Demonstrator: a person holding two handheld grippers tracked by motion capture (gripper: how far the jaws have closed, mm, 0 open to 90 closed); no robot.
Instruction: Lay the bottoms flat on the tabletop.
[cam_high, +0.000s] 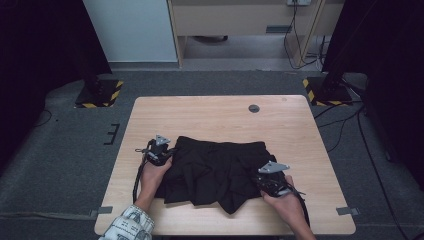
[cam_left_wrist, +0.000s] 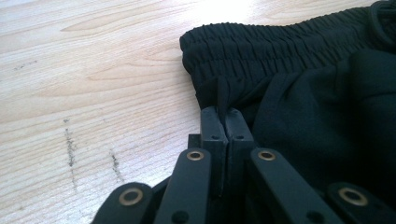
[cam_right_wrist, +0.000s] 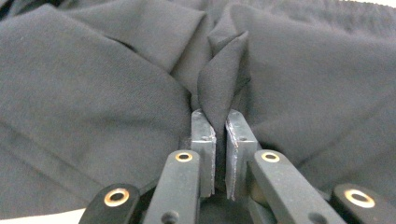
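Grey carpet is surrounding a pale wooden tabletop (cam_high: 220, 112), where a black garment (cam_high: 215, 170) is lying crumpled near the front edge. Its elastic waistband (cam_left_wrist: 261, 44) is being pinched by the left claw (cam_left_wrist: 227, 114), and the right claw (cam_right_wrist: 216, 121) is clamping a raised fabric fold (cam_right_wrist: 224, 84).

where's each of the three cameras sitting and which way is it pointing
High view: above the person's side, looking forward and down on the wooden table; forearms, left gripper and right gripper show.
Left gripper view: rides that gripper, looking along its shut jaws at the elastic waistband.
Right gripper view: rides that gripper, looking along jaws pinching a fabric fold.
Shared: all three show the black garment.
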